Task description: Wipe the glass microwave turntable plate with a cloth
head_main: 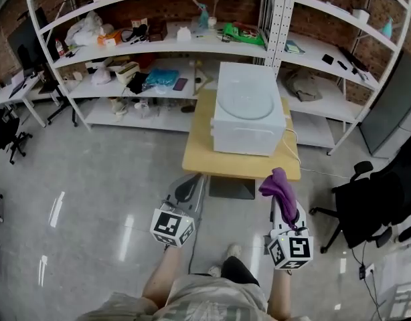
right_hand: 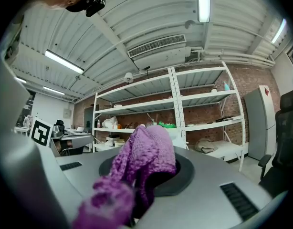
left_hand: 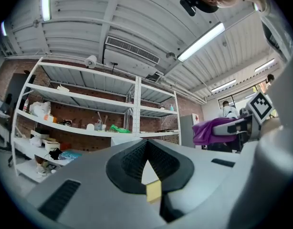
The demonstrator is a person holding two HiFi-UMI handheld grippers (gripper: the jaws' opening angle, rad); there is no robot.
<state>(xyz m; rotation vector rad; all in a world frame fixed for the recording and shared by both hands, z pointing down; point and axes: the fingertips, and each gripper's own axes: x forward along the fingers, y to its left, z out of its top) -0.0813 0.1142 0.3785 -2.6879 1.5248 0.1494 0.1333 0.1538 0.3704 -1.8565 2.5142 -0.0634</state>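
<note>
Plate: glass turntable plate (head_main: 245,101) is laid flat on top of the white microwave (head_main: 249,138) | microwave is set nearer the right edge of the wooden table (head_main: 204,158) | right gripper (head_main: 284,204): jaws are closed on a purple cloth (head_main: 279,186), held up in front of the table's front edge | left gripper (head_main: 187,188): jaws are pressed together, nothing is held.

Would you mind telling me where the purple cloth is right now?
The cloth is clamped in the right gripper, at the head view's lower right. It sits just off the near right edge of the table.
</note>
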